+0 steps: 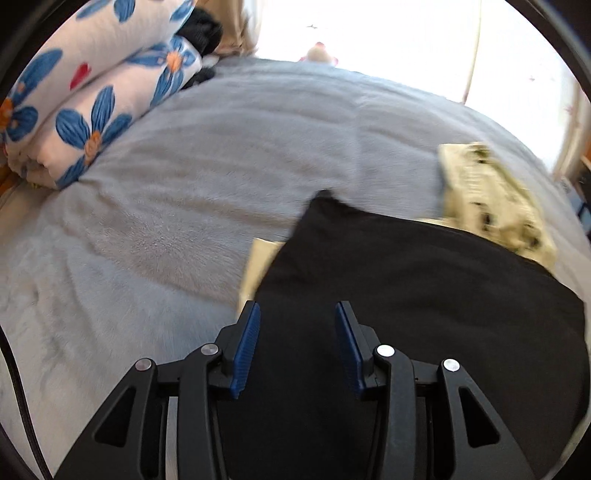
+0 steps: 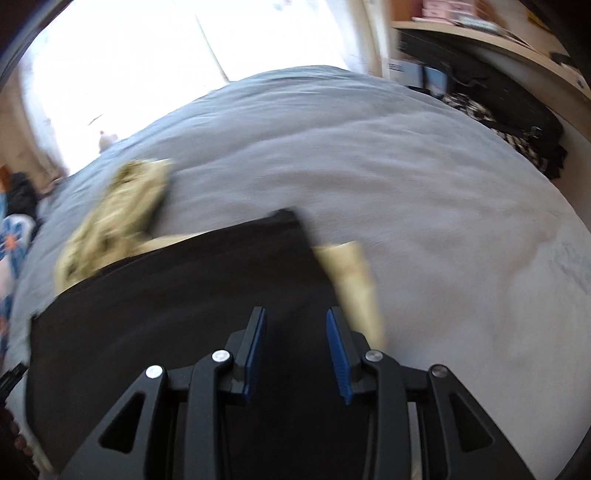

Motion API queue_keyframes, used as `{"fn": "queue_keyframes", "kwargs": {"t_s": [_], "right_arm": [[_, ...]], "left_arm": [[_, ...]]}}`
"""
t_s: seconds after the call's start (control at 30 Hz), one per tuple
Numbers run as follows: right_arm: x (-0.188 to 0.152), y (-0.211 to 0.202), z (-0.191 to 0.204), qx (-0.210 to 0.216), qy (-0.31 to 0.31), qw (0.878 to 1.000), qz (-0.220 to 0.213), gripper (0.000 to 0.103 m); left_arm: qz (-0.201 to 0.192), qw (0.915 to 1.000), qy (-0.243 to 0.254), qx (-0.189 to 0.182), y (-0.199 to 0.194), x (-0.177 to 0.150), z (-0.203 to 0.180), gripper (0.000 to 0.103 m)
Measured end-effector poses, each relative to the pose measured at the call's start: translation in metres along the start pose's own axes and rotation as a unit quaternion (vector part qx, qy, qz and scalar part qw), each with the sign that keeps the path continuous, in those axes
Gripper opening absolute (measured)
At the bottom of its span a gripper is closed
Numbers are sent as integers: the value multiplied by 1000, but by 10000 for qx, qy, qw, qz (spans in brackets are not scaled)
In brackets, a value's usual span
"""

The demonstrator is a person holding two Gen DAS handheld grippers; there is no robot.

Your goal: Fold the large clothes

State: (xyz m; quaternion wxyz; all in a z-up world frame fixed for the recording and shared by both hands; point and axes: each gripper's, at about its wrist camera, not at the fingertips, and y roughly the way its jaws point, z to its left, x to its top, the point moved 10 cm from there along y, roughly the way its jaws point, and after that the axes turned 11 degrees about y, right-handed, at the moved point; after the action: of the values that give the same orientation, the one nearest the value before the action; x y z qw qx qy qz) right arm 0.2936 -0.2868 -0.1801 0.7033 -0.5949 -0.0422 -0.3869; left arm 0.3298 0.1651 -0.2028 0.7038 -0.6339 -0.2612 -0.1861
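Observation:
A black garment (image 1: 406, 280) lies flat on a grey bed cover (image 1: 207, 177), over a beige piece (image 1: 260, 262) that sticks out at its left edge. A cream patterned cloth (image 1: 491, 199) lies beyond it at the right. My left gripper (image 1: 297, 314) is open and empty above the garment's left part. In the right wrist view the same black garment (image 2: 184, 295) shows with the beige piece (image 2: 354, 280) at its right edge and the cream cloth (image 2: 122, 206) at the far left. My right gripper (image 2: 295, 317) is open and empty above the garment's right part.
A rolled floral blanket (image 1: 92, 110) lies at the far left of the bed. A bright window (image 1: 369, 33) is behind the bed. A wooden shelf (image 2: 498, 44) with dark bags (image 2: 517, 107) stands past the bed's right side. The grey cover (image 2: 406, 177) stretches beyond the garment.

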Motion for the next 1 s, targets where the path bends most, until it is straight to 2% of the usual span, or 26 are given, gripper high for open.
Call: {"fn": "queue_keyframes", "kwargs": {"t_s": [0.1, 0.17, 0.23, 0.3, 0.37, 0.47, 0.6, 0.67, 0.73, 0.77, 0.87, 1.0], "right_arm": [[-48, -21, 56, 607, -358, 9970, 330, 34], [-82, -30, 87, 974, -609, 9917, 579, 34], [-117, -38, 108, 1136, -957, 9859, 767, 34], [-136, -41, 110, 1019, -1290, 9838, 711, 34], [-142, -40, 94, 717, -1487, 9844, 609, 33], [-137, -38, 42, 175, -1339, 9896, 499, 33], [-114, -45, -44, -752, -961, 9924, 145, 33], [-108, -48, -79, -833, -542, 9948, 234, 33], [-108, -51, -94, -692, -265, 9967, 336, 32], [-109, -53, -96, -644, -223, 9970, 358, 32], [-110, -54, -95, -811, -361, 9956, 303, 33], [-111, -55, -92, -845, -278, 9955, 314, 33]], "left_arm": [[-68, 9993, 73, -368, -34, -21, -31, 43], [-3, 9986, 206, -484, -51, -47, -53, 46], [88, 9987, 319, -379, -56, -68, -60, 49], [270, 9991, 291, -175, -52, -91, -54, 49], [578, 9983, 35, -44, -42, -112, -33, 49], [446, 9983, -213, -297, -44, -120, -11, 47], [459, 9989, -93, -75, -50, -125, 1, 47], [542, 9982, -120, 236, -45, -126, 13, 50], [611, 9972, -333, 278, -42, -129, 23, 64], [685, 9961, -488, 272, -39, -133, 29, 67], [666, 9951, -732, 75, -39, -136, 38, 68], [676, 9953, -674, 185, -46, -134, 38, 68]]}}
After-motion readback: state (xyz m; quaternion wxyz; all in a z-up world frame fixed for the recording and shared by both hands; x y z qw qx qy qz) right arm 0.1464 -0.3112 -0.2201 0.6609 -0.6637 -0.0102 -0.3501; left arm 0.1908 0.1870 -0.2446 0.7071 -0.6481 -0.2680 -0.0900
